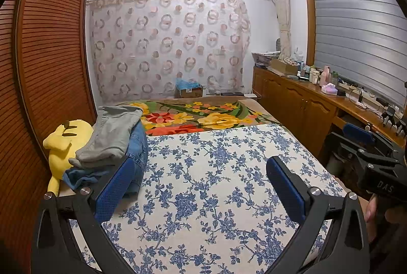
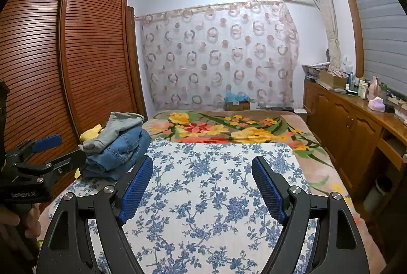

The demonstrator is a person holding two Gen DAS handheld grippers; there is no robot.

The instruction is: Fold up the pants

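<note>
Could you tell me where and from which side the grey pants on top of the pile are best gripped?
Probably the grey pants' loose lower edge, which overhangs the jeans toward the camera. Come in from the bare floral sheet side; the yellow plush toy crowds the far side.

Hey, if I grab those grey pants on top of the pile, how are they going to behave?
The grey pants look soft and floppy; their edges sag over the folded jeans, so they would likely drape and unfold when lifted. They seem light, thinner than the denim beneath. Since they rest loosely on top, pushing would probably slide or bunch them, perhaps toward the yellow plush toy.
</note>
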